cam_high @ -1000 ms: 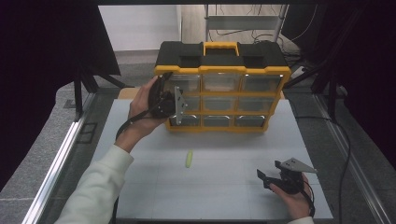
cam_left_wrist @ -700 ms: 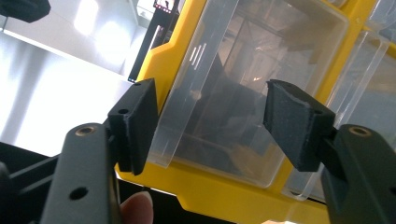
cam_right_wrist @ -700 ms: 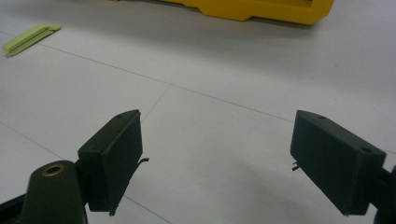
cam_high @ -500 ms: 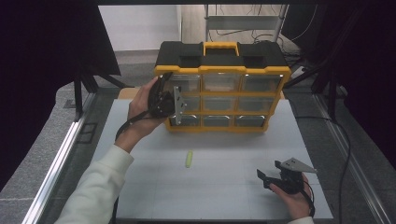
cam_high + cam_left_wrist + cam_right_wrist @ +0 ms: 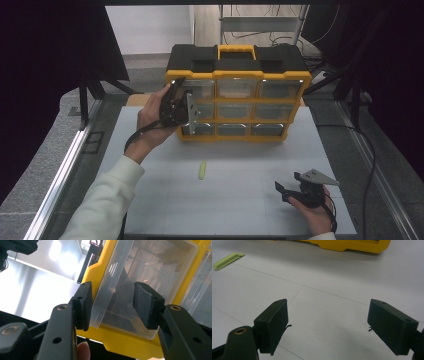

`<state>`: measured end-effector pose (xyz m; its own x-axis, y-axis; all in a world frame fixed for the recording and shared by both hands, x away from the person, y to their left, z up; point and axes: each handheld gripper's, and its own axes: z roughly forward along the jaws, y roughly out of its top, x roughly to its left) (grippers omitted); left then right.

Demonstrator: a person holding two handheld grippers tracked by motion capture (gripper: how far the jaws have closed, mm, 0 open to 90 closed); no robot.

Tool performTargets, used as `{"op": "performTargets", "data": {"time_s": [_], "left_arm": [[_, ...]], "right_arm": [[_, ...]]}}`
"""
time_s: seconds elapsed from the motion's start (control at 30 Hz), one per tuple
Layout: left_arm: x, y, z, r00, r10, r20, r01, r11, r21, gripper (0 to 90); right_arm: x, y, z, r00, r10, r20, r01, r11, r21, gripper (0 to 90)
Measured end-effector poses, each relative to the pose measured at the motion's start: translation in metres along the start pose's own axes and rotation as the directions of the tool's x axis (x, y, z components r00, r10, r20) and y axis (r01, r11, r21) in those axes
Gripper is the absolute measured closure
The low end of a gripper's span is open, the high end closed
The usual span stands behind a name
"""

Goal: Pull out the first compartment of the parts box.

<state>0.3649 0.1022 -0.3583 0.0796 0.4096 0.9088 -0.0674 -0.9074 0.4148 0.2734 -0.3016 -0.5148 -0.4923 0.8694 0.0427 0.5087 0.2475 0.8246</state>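
At the left front of the yellow-and-black plastic drawer organiser (image 5: 235, 95), the left gripper (image 5: 186, 114) is held up against the leftmost column of clear drawers, a hand (image 5: 152, 117) wrapped round its body. In the left gripper view its two black jaws stand either side of the corner of a clear plastic drawer (image 5: 140, 285) set in the yellow frame. The jaws have just been closing, with the drawer's front edge between them; the left pad (image 5: 83, 306) looks to be at the drawer's side wall, though contact is hard to judge through the clear plastic, and the right pad sits apart in front of the face, so nothing is clamped yet. On the white table (image 5: 150, 210), nearer the middle and well in front of the organiser, lies a small pale green flat strip (image 5: 202, 170). Farther right, near the table's front edge, the right gripper (image 5: 292, 190) rests low in a hand, its jaws spread wide over bare tabletop, holding nothing.
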Motion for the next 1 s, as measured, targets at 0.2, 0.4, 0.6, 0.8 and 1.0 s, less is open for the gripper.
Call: {"op": "performTargets", "data": {"time_s": [0.2,0.4,0.6,0.8,1.0], "left_arm": [[-0.0003,0.0005,-0.0002,0.9999,0.005,-0.011,-0.005,1.0000,0.004,55.2],[-0.0001,0.0007,-0.0006,0.9996,0.007,-0.026,-0.007,0.9999,0.008,60.0],[-0.0012,0.0026,-0.0001,0.9991,-0.002,-0.042,0.003,0.9998,0.022,63.6],[-0.0005,0.0025,-0.0004,0.9987,-0.003,-0.052,0.004,0.9998,0.021,67.0],[-0.0002,0.0021,-0.0007,0.9983,0.003,-0.059,-0.002,0.9998,0.020,69.8]], "right_arm": [[-0.0002,-0.0001,-0.0001,1.0000,0.001,-0.002,-0.001,1.0000,-0.002,17.2],[0.0000,0.0000,-0.0002,1.0000,0.000,0.002,0.000,1.0000,-0.001,17.1],[-0.0003,0.0000,-0.0003,1.0000,0.003,0.000,-0.003,1.0000,-0.004,17.2],[-0.0005,-0.0001,-0.0004,1.0000,0.005,0.002,-0.005,1.0000,-0.004,17.2],[-0.0005,-0.0001,-0.0006,1.0000,0.002,0.004,-0.002,1.0000,-0.005,17.2]]}}
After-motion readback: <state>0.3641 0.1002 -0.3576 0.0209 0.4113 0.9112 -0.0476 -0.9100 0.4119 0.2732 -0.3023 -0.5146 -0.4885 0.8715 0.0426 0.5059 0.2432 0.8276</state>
